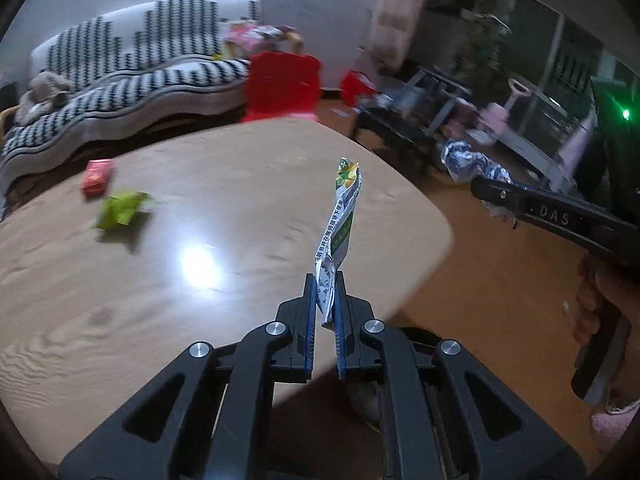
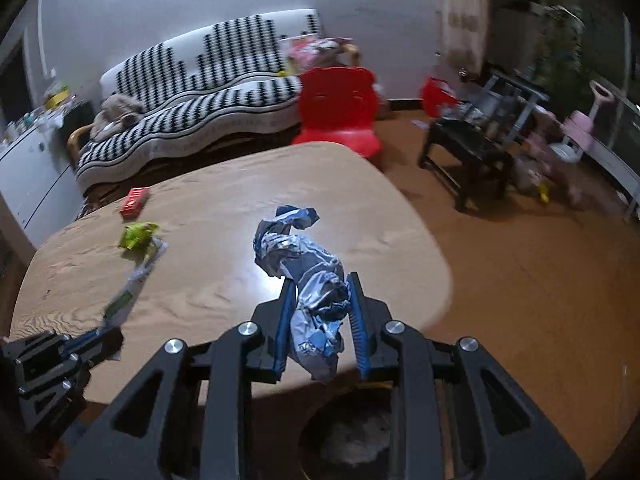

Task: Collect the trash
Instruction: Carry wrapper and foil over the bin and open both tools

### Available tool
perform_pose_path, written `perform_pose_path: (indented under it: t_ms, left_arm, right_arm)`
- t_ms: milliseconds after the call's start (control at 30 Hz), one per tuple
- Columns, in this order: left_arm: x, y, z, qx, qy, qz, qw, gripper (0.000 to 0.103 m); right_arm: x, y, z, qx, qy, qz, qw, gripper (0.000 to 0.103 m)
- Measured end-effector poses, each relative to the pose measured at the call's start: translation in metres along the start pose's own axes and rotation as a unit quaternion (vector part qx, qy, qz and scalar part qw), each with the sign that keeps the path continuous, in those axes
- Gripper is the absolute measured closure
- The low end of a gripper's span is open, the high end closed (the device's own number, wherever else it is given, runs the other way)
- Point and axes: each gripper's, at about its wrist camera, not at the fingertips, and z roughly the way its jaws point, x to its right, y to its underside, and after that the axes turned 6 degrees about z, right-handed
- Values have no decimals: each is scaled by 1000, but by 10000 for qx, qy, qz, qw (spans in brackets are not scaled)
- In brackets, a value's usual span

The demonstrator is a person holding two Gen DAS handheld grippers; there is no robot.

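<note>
Behind wooden table [image 2: 224, 280] with green wrapper [image 2: 138, 235], red chair [image 2: 340, 108] stands.

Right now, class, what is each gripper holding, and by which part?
Left gripper: flattened printed packet, by its lower end. Right gripper: crumpled silver-blue wrapper, around its middle.

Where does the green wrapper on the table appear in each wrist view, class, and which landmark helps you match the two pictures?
Left wrist view: green wrapper at left of centre, on the table, just below the red box.
Right wrist view: it lies at left, again just below the box.
Shared landmark: the red chair beyond the table.
</note>
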Motion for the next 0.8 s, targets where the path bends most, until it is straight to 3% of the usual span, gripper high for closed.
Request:
perform_pose_path:
  t_ms: [133,367,633,800]
  left_arm:
    - [49,10,13,-169,220,263,9993,96]
    - [99,19,33,-446,337,633,9964,96]
    - [122,40,62,-782,521,735,9929,96]
    - [127,62,91,-1145,620,727,9888,96]
  right_arm:
    - [44,26,-24,29,117,210,9997,77]
    - [104,63,-40,-67,182,581,9981,77]
    - [127,93,-22,-318,150,819,9960,77]
    - [130,122,10,-711,125,912,9932,77]
